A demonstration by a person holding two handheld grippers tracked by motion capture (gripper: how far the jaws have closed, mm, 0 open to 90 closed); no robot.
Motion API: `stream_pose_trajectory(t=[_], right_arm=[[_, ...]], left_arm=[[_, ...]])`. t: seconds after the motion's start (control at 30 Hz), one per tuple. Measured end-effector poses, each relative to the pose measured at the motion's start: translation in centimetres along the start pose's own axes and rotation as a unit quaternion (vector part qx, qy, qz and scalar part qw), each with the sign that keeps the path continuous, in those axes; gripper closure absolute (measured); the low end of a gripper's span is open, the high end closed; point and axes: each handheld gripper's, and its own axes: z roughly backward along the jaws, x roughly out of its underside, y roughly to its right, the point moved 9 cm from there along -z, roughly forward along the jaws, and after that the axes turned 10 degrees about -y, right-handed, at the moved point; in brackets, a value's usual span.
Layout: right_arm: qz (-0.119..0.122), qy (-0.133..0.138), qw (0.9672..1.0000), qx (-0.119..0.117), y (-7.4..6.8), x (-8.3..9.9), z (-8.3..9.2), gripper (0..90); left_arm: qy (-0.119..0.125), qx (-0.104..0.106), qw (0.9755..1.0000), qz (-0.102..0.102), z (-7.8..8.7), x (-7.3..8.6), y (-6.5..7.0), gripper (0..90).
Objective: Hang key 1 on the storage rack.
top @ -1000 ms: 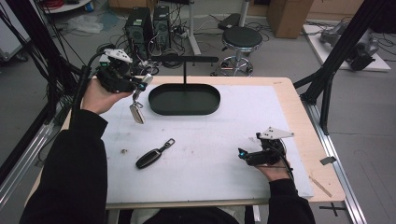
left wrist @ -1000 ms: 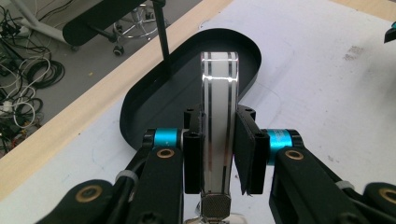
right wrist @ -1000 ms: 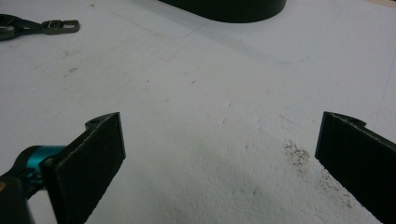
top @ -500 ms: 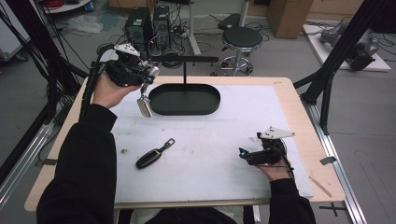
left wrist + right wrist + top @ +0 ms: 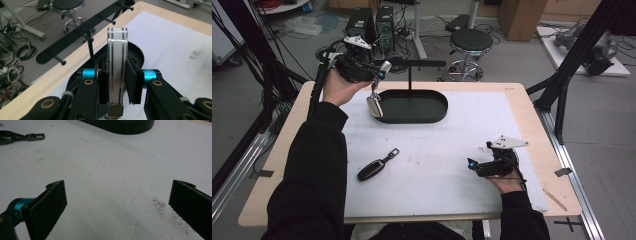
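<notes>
My left gripper (image 5: pixel 378 85) is raised at the table's far left and is shut on a white key fob with silver stripes (image 5: pixel 374 105), which hangs over the left end of a black stand's oval base (image 5: pixel 422 107). In the left gripper view the white fob (image 5: pixel 117 62) stands upright between the pads (image 5: pixel 131 78), with the stand's peg bar (image 5: pixel 82 37) beyond it. A black key fob (image 5: pixel 374 168) lies on the white mat near the front left. My right gripper (image 5: pixel 477 159) rests on the mat at the front right, open and holding nothing.
The stand's upright post and crossbar (image 5: pixel 412 64) rise behind the base. The right gripper view looks across the white mat (image 5: pixel 107 182) toward the black fob (image 5: pixel 15 136) and the base (image 5: pixel 120 125). A stool (image 5: pixel 471 42), computers and cables stand beyond the table.
My left gripper has carried the white fob to the right and farther back, up to the left end of the stand's base. The right gripper has stayed where it was.
</notes>
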Motion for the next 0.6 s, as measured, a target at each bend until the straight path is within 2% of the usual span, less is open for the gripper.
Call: stream_pose_trajectory(t=[0.17,0.23,0.3,0.47,0.6], right_arm=[[-0.003,-0.004,1.0,-0.002,-0.1,0.1,-0.1,0.7],[-0.001,-0.003,1.0,-0.001,-0.1,0.1,0.0,0.7],[-0.003,-0.004,1.0,-0.002,-0.1,0.1,0.0,0.7],[-0.002,-0.005,1.0,0.0,-0.1,0.2,0.0,0.7],[-0.002,-0.004,1.0,0.0,-0.1,0.2,0.1,0.7]], left_arm=[[0.003,-0.006,0.9999,-0.009,-0.6,-1.3,-0.3,74.6],[0.011,-0.001,0.9999,0.0,-0.7,-1.8,-0.4,74.6],[0.005,-0.006,0.9999,-0.007,-0.8,-2.2,-0.6,74.6],[0.018,-0.004,0.9998,-0.011,-0.8,-3.5,-0.4,74.7],[0.015,-0.006,0.9997,-0.018,-1.1,-4.3,-0.3,74.6]])
